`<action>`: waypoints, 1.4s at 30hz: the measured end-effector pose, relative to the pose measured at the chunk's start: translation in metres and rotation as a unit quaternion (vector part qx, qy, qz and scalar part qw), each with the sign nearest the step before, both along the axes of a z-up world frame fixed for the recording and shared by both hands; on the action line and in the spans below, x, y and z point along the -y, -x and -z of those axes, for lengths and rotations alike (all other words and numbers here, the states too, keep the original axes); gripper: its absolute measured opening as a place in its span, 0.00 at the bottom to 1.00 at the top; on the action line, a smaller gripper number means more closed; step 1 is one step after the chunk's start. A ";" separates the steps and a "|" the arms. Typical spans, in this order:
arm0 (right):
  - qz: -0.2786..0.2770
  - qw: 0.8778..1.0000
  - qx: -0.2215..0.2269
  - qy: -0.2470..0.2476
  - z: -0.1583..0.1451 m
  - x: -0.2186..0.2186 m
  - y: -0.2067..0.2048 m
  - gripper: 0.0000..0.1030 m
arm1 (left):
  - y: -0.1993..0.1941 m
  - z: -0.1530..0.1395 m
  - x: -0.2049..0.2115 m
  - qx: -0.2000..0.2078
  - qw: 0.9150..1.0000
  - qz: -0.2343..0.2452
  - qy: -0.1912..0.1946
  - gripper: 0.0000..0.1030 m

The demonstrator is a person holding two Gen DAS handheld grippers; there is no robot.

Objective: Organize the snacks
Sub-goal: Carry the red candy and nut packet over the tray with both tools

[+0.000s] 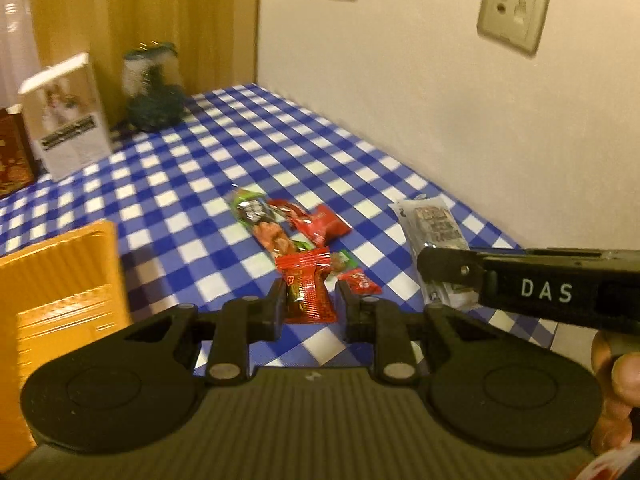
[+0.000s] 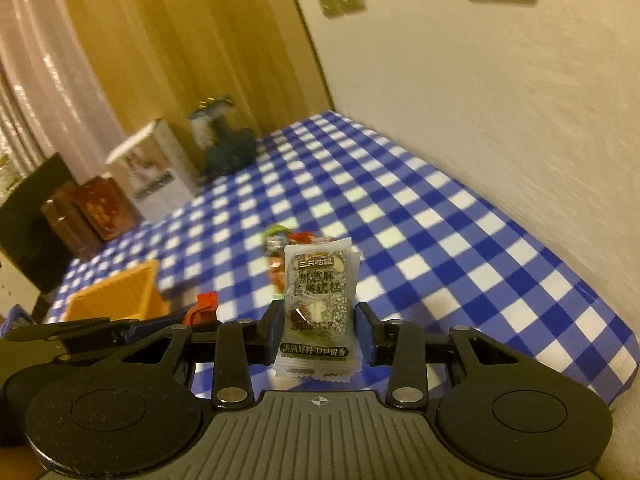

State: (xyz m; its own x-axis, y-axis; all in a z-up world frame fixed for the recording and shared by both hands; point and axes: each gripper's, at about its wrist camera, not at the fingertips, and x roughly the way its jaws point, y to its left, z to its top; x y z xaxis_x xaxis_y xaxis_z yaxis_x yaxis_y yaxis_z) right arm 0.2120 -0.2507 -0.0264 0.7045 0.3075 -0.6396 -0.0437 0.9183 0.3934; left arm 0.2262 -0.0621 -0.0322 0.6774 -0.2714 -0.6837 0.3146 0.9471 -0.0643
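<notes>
1. Left edge, left wrist view: a dark red box (image 1: 14, 156) by a white carton (image 1: 66, 118), both upright on the blue-and-white checked tablecloth (image 1: 224, 148). A blurred dark green object (image 1: 154, 88) stands behind them, near the wood panel.
2. Orange basket (image 1: 60, 280) sits at the near left of the table, just beside the left gripper.
3. Left gripper (image 1: 312, 300): jaws clamped on a red snack packet (image 1: 308, 288), which stands up between the fingers, clear of the cloth.
4. Beyond it, a loose cluster of snacks (image 1: 288, 224) lies flat mid-table: 1 long green-ended wrapper, several red ones, touching or overlapping.
5. Right of the cluster, the right gripper's finger, marked "DAS", reaches in from the edge with a grey-and-clear snack packet (image 1: 436, 236).
6. Right wrist view: right gripper (image 2: 318, 328) grips that same packet (image 2: 318, 300) by its lower half, upright, printing facing the camera, held above the cloth.
7. A hand (image 1: 616, 392) shows at the far right edge, holding the right gripper.
8. Cream wall (image 1: 440, 100) runs along the table's right side, with socket plates (image 1: 512, 12) on it.
</notes>
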 end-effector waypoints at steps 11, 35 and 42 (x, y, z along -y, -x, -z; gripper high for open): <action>-0.096 0.995 0.016 -0.018 -0.039 -0.071 0.026 0.37 | 0.052 -0.036 -0.067 0.033 0.996 -0.083 0.000 0.22; -0.191 0.981 -0.022 -0.011 -0.005 -0.202 0.020 0.37 | 0.088 -0.010 -0.195 0.000 0.980 -0.200 -0.004 0.22; -0.186 0.982 -0.030 -0.017 0.001 -0.202 0.012 0.37 | 0.081 -0.003 -0.202 -0.007 0.979 -0.203 -0.003 0.22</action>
State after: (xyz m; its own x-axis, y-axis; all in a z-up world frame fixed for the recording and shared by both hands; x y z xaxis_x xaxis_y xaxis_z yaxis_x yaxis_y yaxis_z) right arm 0.2002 -0.0482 -0.0278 0.5003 0.5590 -0.6612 -0.3496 0.8291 0.4363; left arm 0.1452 0.1396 -0.0291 0.7186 0.0227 -0.6950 -0.0899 0.9941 -0.0605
